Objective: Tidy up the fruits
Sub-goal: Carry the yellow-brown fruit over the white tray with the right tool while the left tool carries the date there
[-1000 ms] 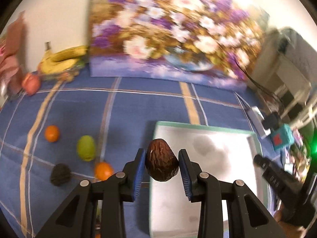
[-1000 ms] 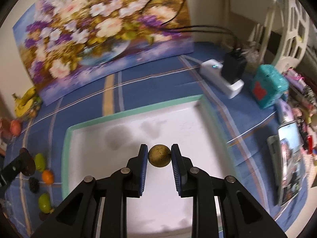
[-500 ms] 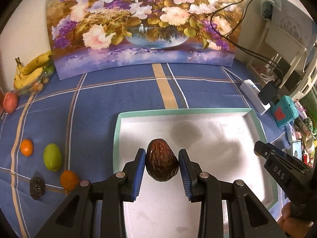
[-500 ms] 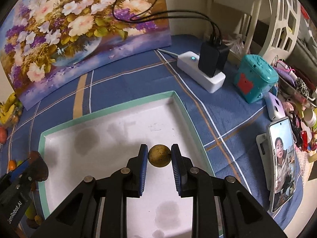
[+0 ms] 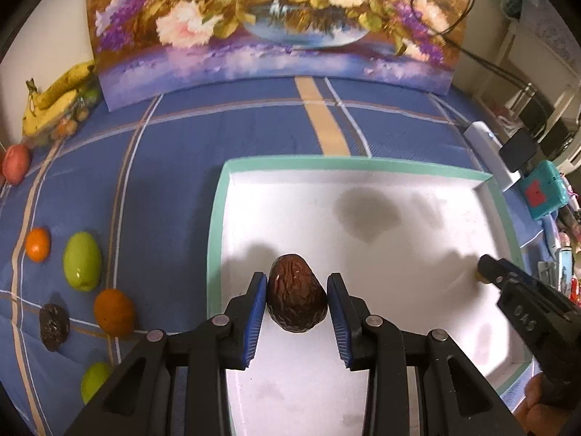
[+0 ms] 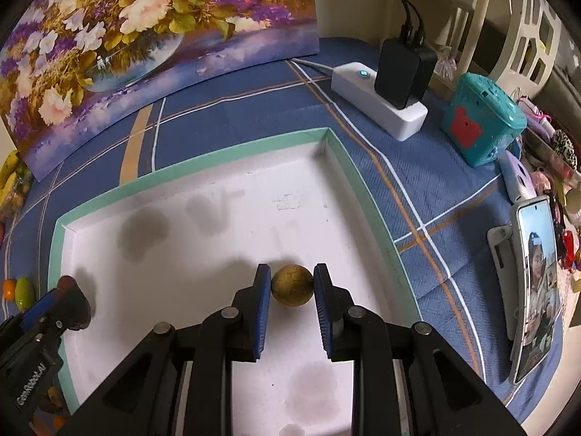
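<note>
Tablecloth (image 5: 181, 189): blue fabric with tan and white check lines, covering the whole table.
Painting (image 5: 276, 18): flat panel of flowers in a vase, standing along the far edge.
Tray (image 5: 356, 165): shallow rectangular box, white inside with a mint-green rim and grey smudges on the floor; both grippers reach into it.
Left gripper (image 5: 297, 303): blue ribbed pads pinching the dark brown fruit (image 5: 296, 301) near the tray's left wall; whether the fruit touches the floor is hard to tell.
Dark brown fruit: egg-shaped, wrinkled, glossy skin.
Right gripper (image 6: 292, 287): pads closed on the small round fruit (image 6: 292, 285), low over the tray's right half.
Small round fruit: dull golden-brown, speckled.
Loose fruit, left of the tray on the cloth: a smooth green fruit (image 5: 82, 261), two oranges (image 5: 113, 312) (image 5: 37, 244), a dark bumpy piece (image 5: 53, 324), another green fruit (image 5: 95, 380) nearest.
Far-left corner: bananas (image 5: 54, 98), a red fruit (image 5: 16, 163).
Right side: white power strip (image 6: 377, 100) with a black plug, teal box (image 6: 481, 123), upright phone (image 6: 533, 283).
</note>
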Demonstrator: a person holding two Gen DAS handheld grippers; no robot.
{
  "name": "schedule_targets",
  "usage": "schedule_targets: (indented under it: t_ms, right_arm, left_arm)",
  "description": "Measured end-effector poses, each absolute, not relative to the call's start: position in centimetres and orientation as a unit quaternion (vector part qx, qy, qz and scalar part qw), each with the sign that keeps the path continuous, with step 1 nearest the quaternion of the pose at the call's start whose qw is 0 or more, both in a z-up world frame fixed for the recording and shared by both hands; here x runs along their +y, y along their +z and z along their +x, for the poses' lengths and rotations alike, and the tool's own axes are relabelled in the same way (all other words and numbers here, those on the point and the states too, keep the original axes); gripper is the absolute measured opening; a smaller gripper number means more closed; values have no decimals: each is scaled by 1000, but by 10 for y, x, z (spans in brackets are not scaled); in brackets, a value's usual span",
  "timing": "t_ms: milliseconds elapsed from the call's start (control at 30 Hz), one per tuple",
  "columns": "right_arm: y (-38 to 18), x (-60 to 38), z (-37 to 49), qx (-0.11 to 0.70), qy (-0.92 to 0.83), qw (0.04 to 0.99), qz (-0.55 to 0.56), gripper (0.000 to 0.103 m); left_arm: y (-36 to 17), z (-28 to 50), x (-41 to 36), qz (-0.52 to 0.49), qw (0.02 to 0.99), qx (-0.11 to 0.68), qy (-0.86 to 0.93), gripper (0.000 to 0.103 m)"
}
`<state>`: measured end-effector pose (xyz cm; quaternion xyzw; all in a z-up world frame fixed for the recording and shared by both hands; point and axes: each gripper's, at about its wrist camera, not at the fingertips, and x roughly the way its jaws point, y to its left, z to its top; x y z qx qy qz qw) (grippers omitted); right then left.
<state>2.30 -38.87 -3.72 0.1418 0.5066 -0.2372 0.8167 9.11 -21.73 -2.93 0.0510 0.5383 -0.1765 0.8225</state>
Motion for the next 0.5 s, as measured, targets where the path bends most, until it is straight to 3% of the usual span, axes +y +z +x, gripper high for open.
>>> schedule_targets:
  t_ms: [500]
  right_arm:
    - [-34,-396,20,506,-240,814,155,25]
  left_arm:
    - [-25,89,-215,35,816,548,-182,37]
